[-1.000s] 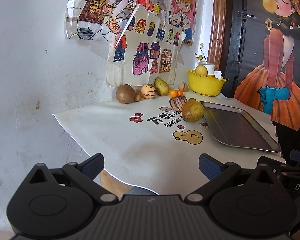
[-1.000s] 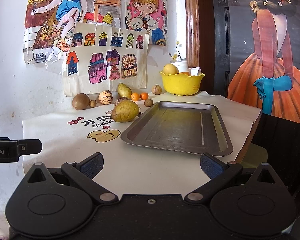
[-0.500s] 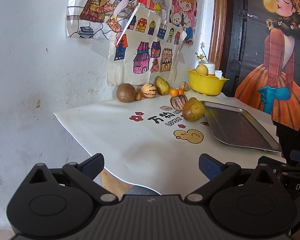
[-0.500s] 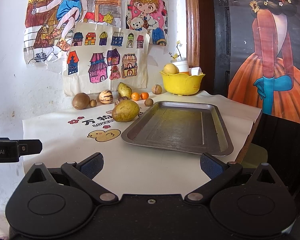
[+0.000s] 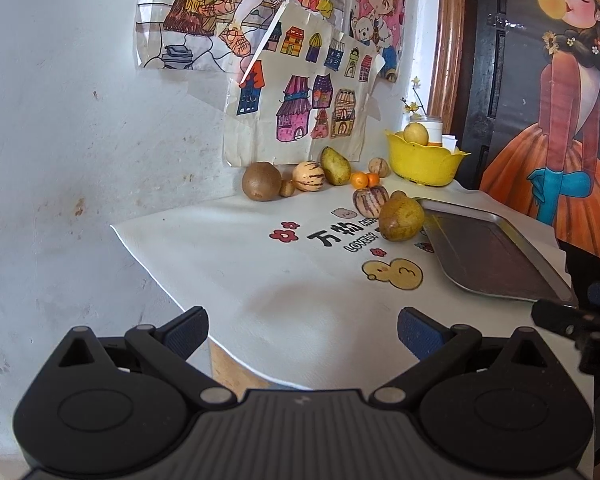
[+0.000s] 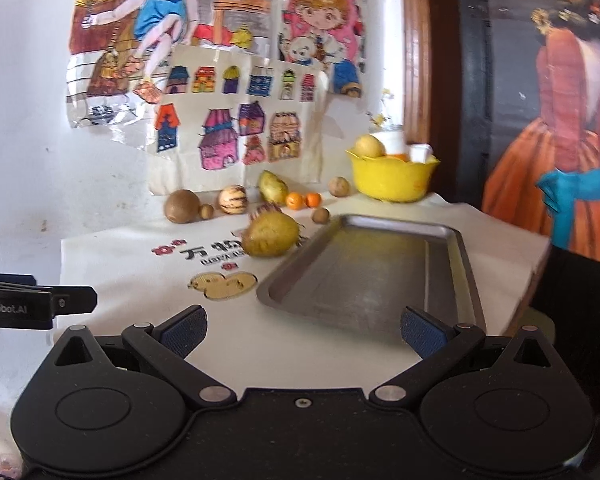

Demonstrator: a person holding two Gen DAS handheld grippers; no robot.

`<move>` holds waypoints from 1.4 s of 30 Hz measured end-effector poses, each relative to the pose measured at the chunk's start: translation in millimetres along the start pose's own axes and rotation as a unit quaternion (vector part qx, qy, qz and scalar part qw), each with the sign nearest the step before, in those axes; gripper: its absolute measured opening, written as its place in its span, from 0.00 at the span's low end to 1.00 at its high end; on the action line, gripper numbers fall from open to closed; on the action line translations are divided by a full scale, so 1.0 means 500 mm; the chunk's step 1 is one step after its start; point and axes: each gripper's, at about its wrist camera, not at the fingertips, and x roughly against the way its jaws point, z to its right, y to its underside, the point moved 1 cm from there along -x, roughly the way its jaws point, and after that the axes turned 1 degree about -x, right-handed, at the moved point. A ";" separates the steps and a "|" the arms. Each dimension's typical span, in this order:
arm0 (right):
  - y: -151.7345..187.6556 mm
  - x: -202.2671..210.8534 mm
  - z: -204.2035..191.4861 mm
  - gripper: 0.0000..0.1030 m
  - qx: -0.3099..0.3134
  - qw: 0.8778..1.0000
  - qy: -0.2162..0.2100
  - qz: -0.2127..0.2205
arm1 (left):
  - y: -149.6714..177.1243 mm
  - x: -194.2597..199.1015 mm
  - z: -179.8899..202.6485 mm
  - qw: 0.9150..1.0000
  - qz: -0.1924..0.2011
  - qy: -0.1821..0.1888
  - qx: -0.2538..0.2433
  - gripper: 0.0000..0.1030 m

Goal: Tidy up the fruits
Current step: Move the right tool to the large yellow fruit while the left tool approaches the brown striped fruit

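Several fruits lie on the white cloth along the back wall: a brown kiwi (image 5: 261, 186), a striped melon (image 5: 308, 176), a green pear (image 5: 335, 165) and two small oranges (image 5: 363, 179). A large yellow-green pear (image 5: 401, 219) (image 6: 271, 234) lies beside the empty metal tray (image 5: 496, 254) (image 6: 374, 270), with a striped fruit (image 5: 370, 201) behind it. My left gripper (image 5: 302, 330) is open and empty over the cloth's front edge. My right gripper (image 6: 303, 330) is open and empty before the tray's near rim.
A yellow bowl (image 5: 424, 160) (image 6: 392, 178) with a fruit and small containers stands at the back right. Drawings hang on the white wall (image 5: 80, 120). The table drops off at left and front. A dark panel with a painted girl (image 5: 560, 120) stands at right.
The right gripper has moved forward toward the tray and fruits, and its view is blurred. The left gripper has edged slightly forward. Both stay open.
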 end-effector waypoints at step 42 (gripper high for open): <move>-0.150 -0.365 -0.031 1.00 0.190 0.966 -0.142 -0.106 | -0.289 -0.415 -0.002 0.985 -0.105 0.134 0.038 1.00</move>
